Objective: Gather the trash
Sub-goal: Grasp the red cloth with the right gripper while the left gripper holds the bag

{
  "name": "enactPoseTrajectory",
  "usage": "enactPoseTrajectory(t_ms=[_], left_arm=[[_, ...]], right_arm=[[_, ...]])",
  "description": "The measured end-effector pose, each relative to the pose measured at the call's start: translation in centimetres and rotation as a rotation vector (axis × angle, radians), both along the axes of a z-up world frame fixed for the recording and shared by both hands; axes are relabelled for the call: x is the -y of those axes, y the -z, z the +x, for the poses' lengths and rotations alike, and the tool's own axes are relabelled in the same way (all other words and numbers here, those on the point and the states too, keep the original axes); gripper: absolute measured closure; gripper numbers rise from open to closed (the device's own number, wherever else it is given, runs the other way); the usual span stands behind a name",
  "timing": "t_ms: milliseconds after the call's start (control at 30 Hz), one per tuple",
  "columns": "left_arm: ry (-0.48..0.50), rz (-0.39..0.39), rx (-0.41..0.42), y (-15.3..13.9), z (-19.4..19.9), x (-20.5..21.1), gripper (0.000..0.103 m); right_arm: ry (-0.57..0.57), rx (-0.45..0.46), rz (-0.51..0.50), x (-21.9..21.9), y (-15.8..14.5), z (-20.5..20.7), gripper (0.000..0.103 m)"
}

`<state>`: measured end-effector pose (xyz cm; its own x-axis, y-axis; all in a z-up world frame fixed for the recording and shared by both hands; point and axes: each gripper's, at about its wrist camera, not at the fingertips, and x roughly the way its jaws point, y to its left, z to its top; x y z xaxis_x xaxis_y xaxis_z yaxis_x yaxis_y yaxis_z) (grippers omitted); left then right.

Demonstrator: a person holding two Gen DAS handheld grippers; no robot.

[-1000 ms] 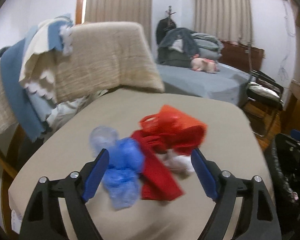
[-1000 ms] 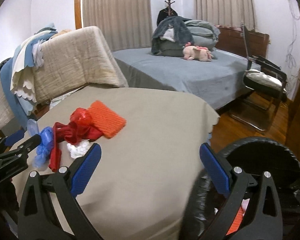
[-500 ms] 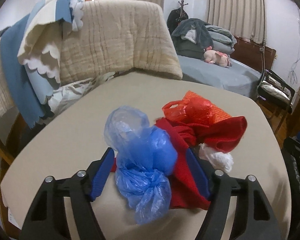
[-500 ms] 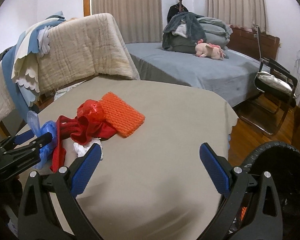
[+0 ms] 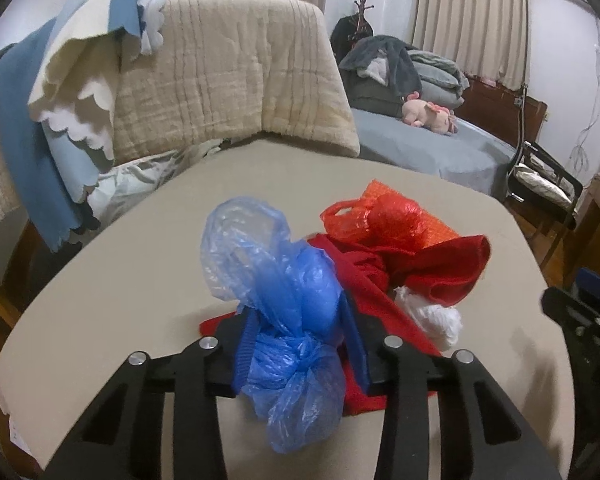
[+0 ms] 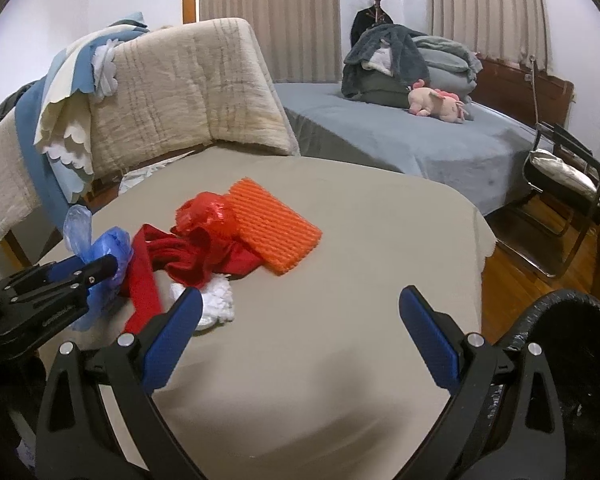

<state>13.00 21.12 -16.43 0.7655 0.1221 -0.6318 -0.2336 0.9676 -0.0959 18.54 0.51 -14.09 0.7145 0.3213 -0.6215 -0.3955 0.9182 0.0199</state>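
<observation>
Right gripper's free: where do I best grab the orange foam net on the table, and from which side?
Probably the foam net's near right corner, coming from the right gripper's own side. It lies flat, and that corner juts onto bare table; its left end is tucked against the red bag. Pinch it across its thin edge.

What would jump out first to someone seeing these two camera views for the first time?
The bright pile of trash on the beige table: a blue plastic bag pinched in the left gripper, whose jaws have just been closing, beside a red cloth, a red plastic bag and an orange foam net. The right gripper hangs open over bare tabletop, with a black-lined bin at the lower right.
</observation>
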Motion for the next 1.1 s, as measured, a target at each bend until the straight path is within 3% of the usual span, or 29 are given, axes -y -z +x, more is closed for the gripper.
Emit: enactPoseTrajectory(t_ms=[300,633,933,1100], left_arm=[[-0.021,0.012,0.003,-1.7,-2.9,-1.4,0.063],[-0.119,0.03,0.018,-2.3,-4.4,-5.1,0.064],[-0.186,0.023,0.006,-1.3,-5.6,-7.7,0.064],[-0.213,0.017,-0.001,-0.7,-5.9,-8.6,0.064]], right_arm=[[-0.068,0.018,0.044,-2.4,-1.3,-1.1,0.007],[-0.195,0.025,0.087,-7.7,-2.4,-0.8,0.008],[-0.316,-0.03,0.066,-13.2,-0.8,0.1,0.034],[-0.34,-0.077,0.021,-15.1,1.0,1.3,0.042]])
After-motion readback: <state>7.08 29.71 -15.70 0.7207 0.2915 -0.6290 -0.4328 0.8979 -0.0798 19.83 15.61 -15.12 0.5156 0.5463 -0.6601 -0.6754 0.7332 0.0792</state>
